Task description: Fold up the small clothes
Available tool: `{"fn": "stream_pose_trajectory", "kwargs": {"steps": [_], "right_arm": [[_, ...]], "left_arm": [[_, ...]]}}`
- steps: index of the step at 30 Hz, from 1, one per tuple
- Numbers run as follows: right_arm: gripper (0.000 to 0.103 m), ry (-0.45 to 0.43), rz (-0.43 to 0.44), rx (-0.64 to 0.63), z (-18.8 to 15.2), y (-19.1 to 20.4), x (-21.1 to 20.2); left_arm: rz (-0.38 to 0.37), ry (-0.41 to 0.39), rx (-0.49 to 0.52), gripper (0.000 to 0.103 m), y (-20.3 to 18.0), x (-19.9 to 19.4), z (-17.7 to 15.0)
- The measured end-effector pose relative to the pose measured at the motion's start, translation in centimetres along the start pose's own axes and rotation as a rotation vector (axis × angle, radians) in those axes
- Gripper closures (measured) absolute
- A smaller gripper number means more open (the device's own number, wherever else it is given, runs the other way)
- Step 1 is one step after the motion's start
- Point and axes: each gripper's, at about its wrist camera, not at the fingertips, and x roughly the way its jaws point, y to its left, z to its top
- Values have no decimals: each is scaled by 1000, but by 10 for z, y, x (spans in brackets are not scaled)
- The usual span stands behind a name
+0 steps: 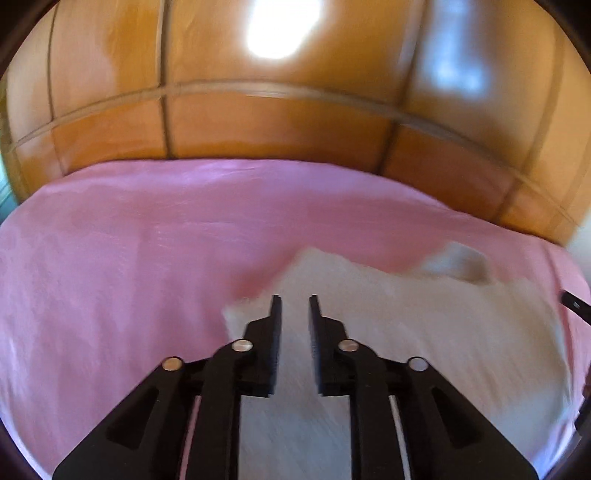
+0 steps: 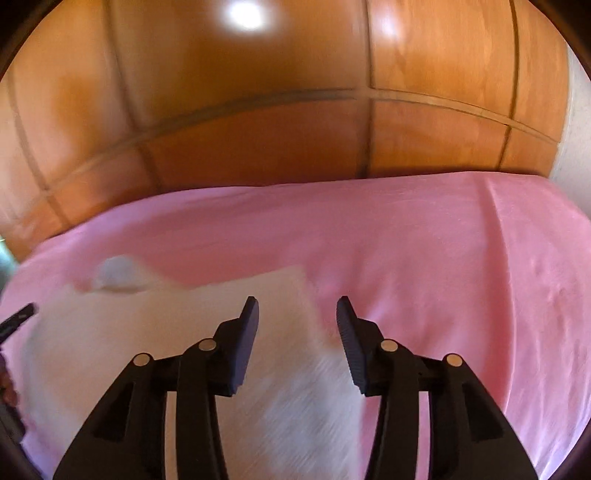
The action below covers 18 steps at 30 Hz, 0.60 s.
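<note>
White garment (image 1: 424, 325) flat on pink sheet (image 1: 129, 258) for folding; my left gripper (image 1: 294, 306) and right gripper (image 2: 297, 308) released, empty, poised over its edges.

Bed covered by pink sheet (image 1: 129, 240), lightly creased. Behind it, glossy orange-brown wood panelling (image 2: 258, 110) with grooved seams; bright light glare (image 1: 280, 26) reflects on panels.

The garment (image 1: 424, 332) lies on the bed (image 1: 110, 277) under the left gripper (image 1: 294, 301); wooden panelling (image 1: 277, 125) stands beyond
</note>
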Motion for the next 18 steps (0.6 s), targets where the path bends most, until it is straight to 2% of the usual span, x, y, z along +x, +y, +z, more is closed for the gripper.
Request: {"fn": "stream_pose_trajectory", "kwargs": {"steps": [3, 6, 8, 9, 10, 11, 12, 13, 18], "right_arm": [[52, 17, 91, -34, -23, 25, -14], [48, 37, 125, -99, -52, 59, -19], [46, 59, 130, -117, -66, 73, -11], [41, 67, 94, -142, -76, 80, -4], [40, 80, 51, -166, -84, 81, 8], [40, 81, 49, -165, -88, 74, 20], [40, 29, 64, -154, -96, 69, 22], [39, 5, 64, -164, -100, 68, 23], [38, -37, 58, -163, -111, 68, 15]], "left_arm": [[-95, -14, 53, 87, -29, -29, -27], [-162, 6, 118, 87, -66, -35, -49], [-165, 37, 152, 87, -89, -29, -61], [-154, 60, 171, 83, -97, -22, -67], [-101, 91, 215, 83, -108, -9, -76], [-61, 80, 246, 83, -114, 0, -85], [-39, 38, 267, 83, -118, 2, -90], [-29, 30, 273, 83, -118, 3, -91], [-69, 71, 147, 83, -108, -16, -78]]}}
